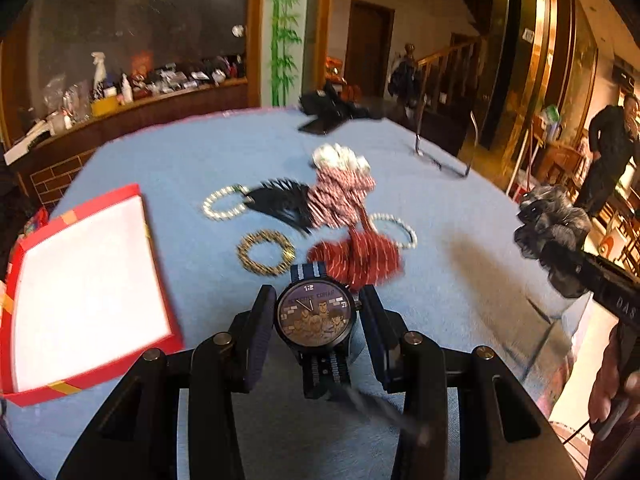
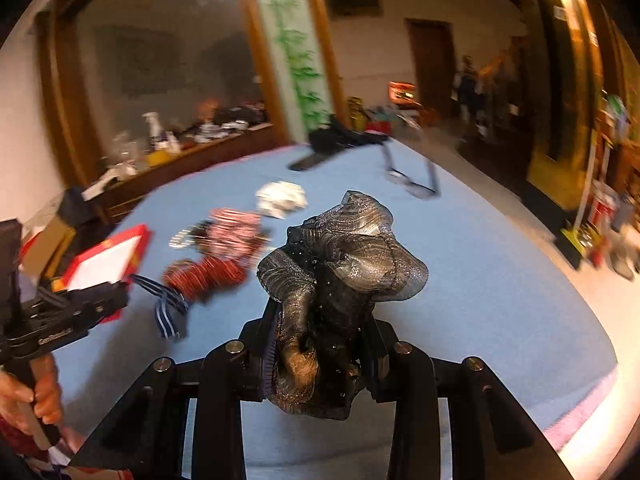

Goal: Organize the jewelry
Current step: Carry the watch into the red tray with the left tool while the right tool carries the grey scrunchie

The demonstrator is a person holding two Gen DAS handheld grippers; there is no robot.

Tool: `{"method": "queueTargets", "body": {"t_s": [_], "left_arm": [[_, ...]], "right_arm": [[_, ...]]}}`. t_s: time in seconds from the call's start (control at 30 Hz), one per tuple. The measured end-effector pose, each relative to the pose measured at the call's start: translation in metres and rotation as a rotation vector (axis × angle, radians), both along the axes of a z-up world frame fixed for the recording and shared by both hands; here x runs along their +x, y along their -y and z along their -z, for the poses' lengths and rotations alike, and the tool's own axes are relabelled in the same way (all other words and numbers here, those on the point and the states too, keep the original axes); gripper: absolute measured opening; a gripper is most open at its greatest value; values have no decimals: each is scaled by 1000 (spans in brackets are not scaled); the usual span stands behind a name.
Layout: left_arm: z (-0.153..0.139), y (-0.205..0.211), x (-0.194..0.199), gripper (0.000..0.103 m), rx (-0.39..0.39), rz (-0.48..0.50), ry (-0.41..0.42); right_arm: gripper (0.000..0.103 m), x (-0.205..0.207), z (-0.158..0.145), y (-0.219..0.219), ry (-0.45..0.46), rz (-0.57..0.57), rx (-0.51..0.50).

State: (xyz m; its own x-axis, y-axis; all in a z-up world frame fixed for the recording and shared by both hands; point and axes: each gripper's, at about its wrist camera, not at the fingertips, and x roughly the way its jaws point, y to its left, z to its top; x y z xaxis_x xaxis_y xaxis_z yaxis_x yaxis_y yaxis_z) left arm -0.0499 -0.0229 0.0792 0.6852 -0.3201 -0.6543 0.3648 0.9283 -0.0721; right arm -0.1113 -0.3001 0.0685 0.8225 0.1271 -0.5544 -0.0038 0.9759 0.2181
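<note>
Round-faced watch [image 1: 315,317] (striped woven strap) pinched by left fingers [image 1: 256,332], right fingers [image 2: 269,354] pinching gauzy ruffled scrunchie [image 2: 340,276]

Take the blue tablecloth [image 1: 168,160] as your reference. At its far edge you see a black bundle [image 1: 332,106] (too blurred to identify). Left of the cloth runs a wooden counter [image 1: 132,110] with a spray bottle [image 1: 98,68]. Beyond its far right, a person in dark clothes [image 1: 608,156] stands.

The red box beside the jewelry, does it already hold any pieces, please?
No, the red box shows only its bare white lining, while the watch sits in the left gripper.
</note>
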Motion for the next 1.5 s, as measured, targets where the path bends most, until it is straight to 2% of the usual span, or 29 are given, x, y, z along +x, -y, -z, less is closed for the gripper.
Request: {"method": "queueTargets", "body": {"t_s": [0.33,0.63,0.97,1.27,1.5], "left_arm": [[-15,-41,-5,41,-25,-84,43],[-23,-87,-3,41,-48,-178,63],[-39,-154,5,41,-38,-306,101],[-44,-220,43,42,-8,-398,88],[-29,-265,99,42,-29,-471,29]], "right_arm": [[37,5,-9,-82,13,-202,-34],[37,15,-16,-129,3,-323,-54],[38,47,-24,-192,-38,-476,-46],[38,108,-46,-271,-60,-598,-43],[40,168,-34,-334,-126,-630,-26]]}}
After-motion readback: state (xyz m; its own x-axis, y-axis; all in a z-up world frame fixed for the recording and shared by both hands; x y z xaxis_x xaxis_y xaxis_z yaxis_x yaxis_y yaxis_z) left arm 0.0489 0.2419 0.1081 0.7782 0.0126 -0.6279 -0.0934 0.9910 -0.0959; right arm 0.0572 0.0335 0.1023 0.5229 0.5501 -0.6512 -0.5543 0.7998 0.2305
